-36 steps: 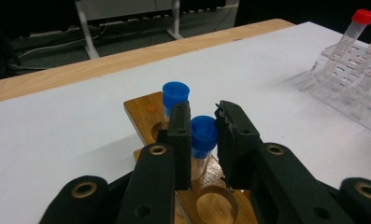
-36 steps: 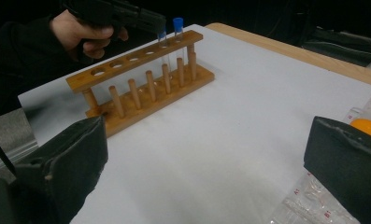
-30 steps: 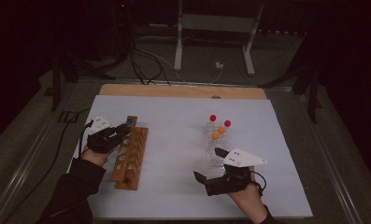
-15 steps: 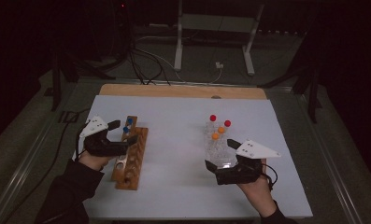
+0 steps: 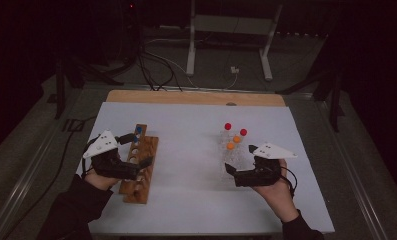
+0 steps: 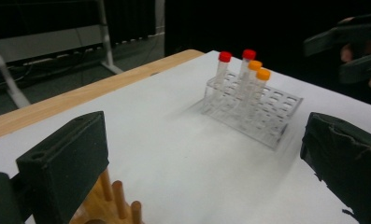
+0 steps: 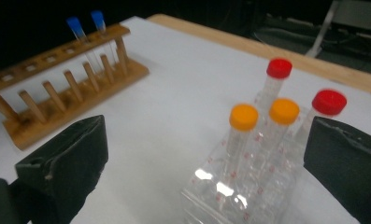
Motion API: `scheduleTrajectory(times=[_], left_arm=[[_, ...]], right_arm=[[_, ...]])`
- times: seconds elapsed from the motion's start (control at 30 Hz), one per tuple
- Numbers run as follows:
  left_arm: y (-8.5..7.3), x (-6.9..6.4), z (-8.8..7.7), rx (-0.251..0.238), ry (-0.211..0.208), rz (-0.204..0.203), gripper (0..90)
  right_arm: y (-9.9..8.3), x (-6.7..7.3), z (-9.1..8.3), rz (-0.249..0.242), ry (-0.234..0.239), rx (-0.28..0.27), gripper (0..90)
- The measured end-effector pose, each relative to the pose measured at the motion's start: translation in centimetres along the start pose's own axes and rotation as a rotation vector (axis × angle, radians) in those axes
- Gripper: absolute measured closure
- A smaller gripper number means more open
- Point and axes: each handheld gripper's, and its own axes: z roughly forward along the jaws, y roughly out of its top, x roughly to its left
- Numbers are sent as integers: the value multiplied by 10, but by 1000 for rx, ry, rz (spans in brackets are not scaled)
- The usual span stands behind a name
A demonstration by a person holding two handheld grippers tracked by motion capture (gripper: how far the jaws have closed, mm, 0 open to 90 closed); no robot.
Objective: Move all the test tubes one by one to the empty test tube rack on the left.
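A wooden tube rack (image 5: pixel 145 159) lies at the left of the white table, with two blue-capped tubes (image 5: pixel 138 131) (image 7: pixel 75 24) standing at its far end. My left gripper (image 5: pixel 136 150) (image 6: pixel 206 186) hovers over that rack; its jaws have just been opening and now stand open with nothing between them. A clear plastic rack (image 5: pixel 232 159) (image 6: pixel 272 122) (image 7: pixel 248 186) at the right holds two red-capped tubes (image 7: pixel 279 68) and two orange-capped tubes (image 7: pixel 244 116). My right gripper (image 5: pixel 242 160) (image 7: pixel 206 177) is open just near of that rack, its jaws wide on either side of the tubes, touching none.
A wooden board (image 5: pixel 196 97) edges the far side of the white sheet (image 5: pixel 196 200). Beyond it are cables (image 5: pixel 156 65) and a metal stand (image 5: pixel 231 30) on the dark floor. In the left gripper view the right gripper (image 6: pixel 356 46) is at the upper right.
The left gripper let go of a blue-capped tube at the wooden rack's far end, opened and drew back and up. The right gripper moved forward to the clear rack.
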Motion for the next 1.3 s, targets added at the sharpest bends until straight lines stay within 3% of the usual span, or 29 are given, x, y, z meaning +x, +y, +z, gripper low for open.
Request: scheduleTrajectory(times=[0.07, 0.33, 0.57, 1.03, 1.3], left_arm=[[0, 0, -1, 1, -4, 0, 19], [-2, 0, 0, 25, -4, 12, 19], [-2, 0, 1, 28, -5, 9, 19], [-2, 1, 2, 37, 17, -1, 20], [-2, 2, 2, 35, 18, -3, 20]], right_arm=[[-2, 0, 1, 0, -13, 20, 70], [-8, -2, 12, -8, -50, 141, 370], [-9, -10, 28, 11, -62, 187, 560], [-6, -24, 59, 47, -72, 242, 687], [-4, -24, 69, 24, -73, 257, 734]])
